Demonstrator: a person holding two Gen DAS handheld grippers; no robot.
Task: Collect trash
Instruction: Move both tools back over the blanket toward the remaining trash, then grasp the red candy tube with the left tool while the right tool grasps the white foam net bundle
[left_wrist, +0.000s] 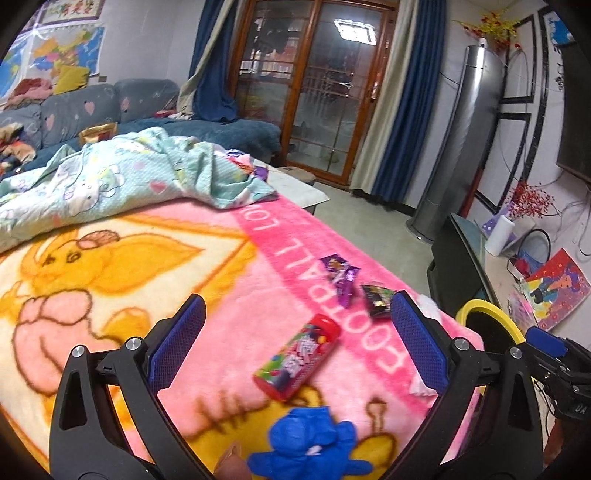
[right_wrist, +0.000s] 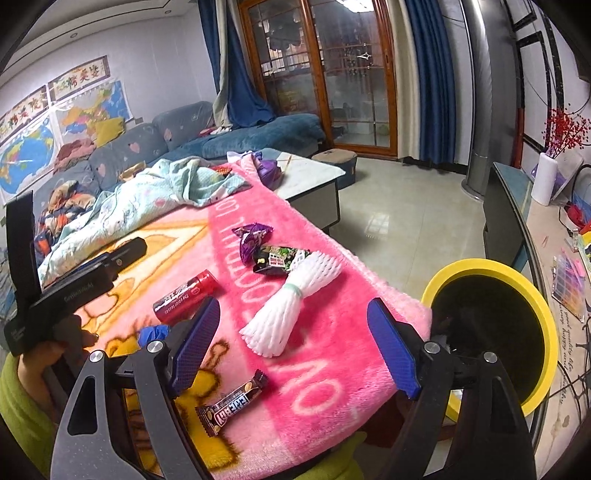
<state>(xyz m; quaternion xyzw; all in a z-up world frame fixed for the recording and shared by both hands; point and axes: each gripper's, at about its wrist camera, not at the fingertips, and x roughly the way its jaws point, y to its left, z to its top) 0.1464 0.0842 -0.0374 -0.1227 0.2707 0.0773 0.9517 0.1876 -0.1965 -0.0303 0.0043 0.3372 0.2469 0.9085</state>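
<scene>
Nearest the right hand-held gripper (right_wrist: 293, 339), whose jaws stand wide apart and empty, lie a chocolate bar wrapper (right_wrist: 232, 402) and white foam netting (right_wrist: 291, 306) on the pink blanket (right_wrist: 332, 369). Left hand-held gripper (left_wrist: 297, 343) likewise gapes, clamping nothing, with a red candy tube (left_wrist: 297, 356) between its fingers, untouched. Purple wrappers (left_wrist: 341, 275) lie beyond. Yellow-rimmed bin (right_wrist: 517, 273) stands beside the blanket's edge.

Fluffy plush blanket (right_wrist: 325, 295); glossy plastic candy tube (left_wrist: 297, 357); white foam fruit net (right_wrist: 291, 306); shiny foil chocolate bar wrapper (right_wrist: 232, 402); smooth yellow-rimmed plastic bin (right_wrist: 517, 291).
</scene>
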